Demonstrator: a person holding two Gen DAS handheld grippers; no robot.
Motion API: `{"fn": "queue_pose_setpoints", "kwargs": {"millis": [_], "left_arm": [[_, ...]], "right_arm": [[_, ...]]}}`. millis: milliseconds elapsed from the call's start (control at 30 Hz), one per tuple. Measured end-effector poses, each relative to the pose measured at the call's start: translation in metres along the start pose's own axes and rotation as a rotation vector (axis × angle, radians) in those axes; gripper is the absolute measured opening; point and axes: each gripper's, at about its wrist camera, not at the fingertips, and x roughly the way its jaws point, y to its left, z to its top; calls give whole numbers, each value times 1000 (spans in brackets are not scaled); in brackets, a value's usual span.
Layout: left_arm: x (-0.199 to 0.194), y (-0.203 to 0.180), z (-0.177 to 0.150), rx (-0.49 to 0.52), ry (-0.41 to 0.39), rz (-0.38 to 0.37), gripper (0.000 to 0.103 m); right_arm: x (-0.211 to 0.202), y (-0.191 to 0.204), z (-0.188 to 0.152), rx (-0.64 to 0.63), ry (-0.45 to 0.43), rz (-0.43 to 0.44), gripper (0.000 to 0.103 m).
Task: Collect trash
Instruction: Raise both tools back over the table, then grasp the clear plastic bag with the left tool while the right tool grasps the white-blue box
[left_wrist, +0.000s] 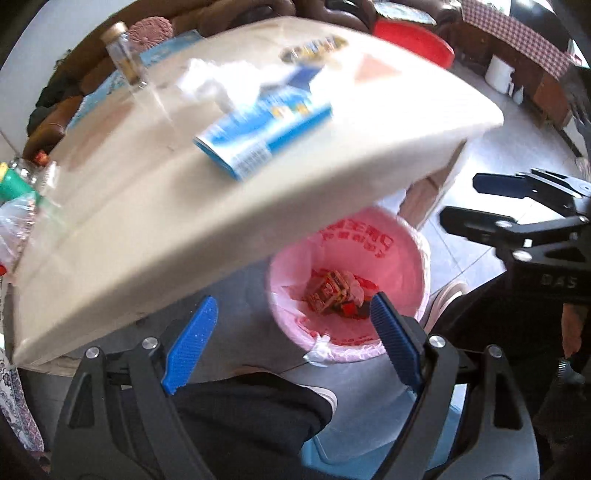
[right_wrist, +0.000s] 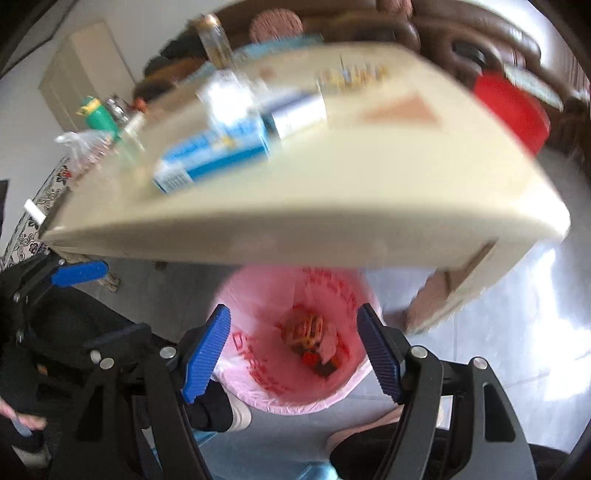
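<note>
Both ribbed blue-padded grippers, left (left_wrist: 291, 347) and right (right_wrist: 295, 354), gaped empty above the round pink-lined bin (left_wrist: 406, 258); a glossy blue carton (left_wrist: 258, 140) lay near the table's (left_wrist: 147, 229) front edge.

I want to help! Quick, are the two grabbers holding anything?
Left gripper: open, holding nothing.
Right gripper: open, holding nothing.

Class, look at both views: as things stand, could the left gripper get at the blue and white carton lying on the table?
Probably yes. The left gripper is open and empty over the bin, and the blue and white carton lies unobstructed near the table edge.
</note>
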Motion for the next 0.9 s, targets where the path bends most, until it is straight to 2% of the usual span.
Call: {"fn": "queue_pose_setpoints", "kwargs": {"millis": [167,300,433,700,900], "left_arm": [[-43,32,34,-68,-26,25,89],[-64,64,76,-143,-25,-5,89],[-72,88,119,-198,-6,-30,89],[-59,108,184,-263,33,-47,89],[-38,106,212,-260,65,-39,89]], "right_arm": [[-52,3,39,-33,-113,10,76],[-84,1,75,-66,-198,3,78],[-101,-4,107,-96,-240,4,79],[-101,-2,153,-165,-260,-11,79],[-81,-1,178,-208,-251,-3,79]]}}
